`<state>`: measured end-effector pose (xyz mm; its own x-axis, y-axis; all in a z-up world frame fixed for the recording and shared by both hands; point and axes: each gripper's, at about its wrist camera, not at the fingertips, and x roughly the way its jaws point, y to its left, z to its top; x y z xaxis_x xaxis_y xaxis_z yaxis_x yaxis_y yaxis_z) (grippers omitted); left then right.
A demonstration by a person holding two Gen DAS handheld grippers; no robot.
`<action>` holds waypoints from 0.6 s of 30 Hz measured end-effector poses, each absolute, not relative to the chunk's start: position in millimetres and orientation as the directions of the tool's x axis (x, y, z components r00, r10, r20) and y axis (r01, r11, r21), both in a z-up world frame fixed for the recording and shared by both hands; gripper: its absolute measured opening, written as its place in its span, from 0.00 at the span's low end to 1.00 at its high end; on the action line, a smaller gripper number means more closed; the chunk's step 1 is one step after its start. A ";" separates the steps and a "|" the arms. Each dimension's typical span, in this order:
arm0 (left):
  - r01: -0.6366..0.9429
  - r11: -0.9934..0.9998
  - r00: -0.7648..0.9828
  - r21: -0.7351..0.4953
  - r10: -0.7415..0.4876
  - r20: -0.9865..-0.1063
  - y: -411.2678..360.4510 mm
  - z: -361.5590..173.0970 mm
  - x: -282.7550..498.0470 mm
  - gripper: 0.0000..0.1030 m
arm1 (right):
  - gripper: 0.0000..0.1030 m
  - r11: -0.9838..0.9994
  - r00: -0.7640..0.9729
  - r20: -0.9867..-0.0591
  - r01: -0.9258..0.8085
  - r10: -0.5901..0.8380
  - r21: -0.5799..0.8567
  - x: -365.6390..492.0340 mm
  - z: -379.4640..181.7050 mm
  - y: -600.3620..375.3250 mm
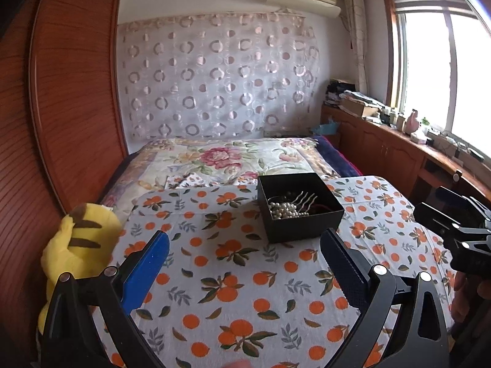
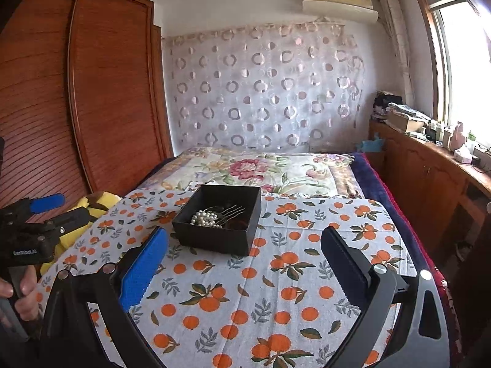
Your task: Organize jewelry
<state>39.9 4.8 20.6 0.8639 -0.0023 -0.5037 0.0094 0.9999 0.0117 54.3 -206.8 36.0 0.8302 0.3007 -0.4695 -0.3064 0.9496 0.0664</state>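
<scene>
With both the left hand-held gripper (image 1: 245, 260) and the right hand-held gripper (image 2: 244, 257) spread wide and empty, the jewelry is seen gathered in the black box (image 2: 221, 224) on the table (image 2: 276, 291), so little beyond withdrawal is judged to be needed.

Matt black box (image 1: 299, 207), glossy pearls (image 1: 282, 210)

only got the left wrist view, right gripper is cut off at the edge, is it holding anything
observer: No. The right gripper has its jaws wide apart, with only the orange-print cloth showing between them.
operator: can you see what's holding my left gripper, it's behind my camera
observer: Yes, a hand is wrapped around its handle, low at the left edge of the right wrist view.
operator: is my gripper touching the plush
observer: The left gripper overlaps the yellow plush toy from this angle; I cannot tell whether they touch.
</scene>
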 end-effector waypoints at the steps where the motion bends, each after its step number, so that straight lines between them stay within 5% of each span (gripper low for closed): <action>1: 0.003 1.000 0.863 0.019 0.006 -0.504 5.2 19.1 39.7 0.92 | 0.97 0.950 0.828 -0.473 -0.307 0.301 0.066 54.7 34.5 -205.9; 18: 0.005 1.000 0.855 0.022 0.007 -0.518 3.6 8.8 39.1 0.92 | 0.97 0.952 0.830 -0.473 -0.300 0.295 0.068 55.1 31.2 -204.9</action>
<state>39.1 3.6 8.8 0.8554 0.0073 -0.5179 0.0049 0.9997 0.0221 55.1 -204.9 31.2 0.8300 0.2954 -0.4731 -0.2996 0.9516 0.0685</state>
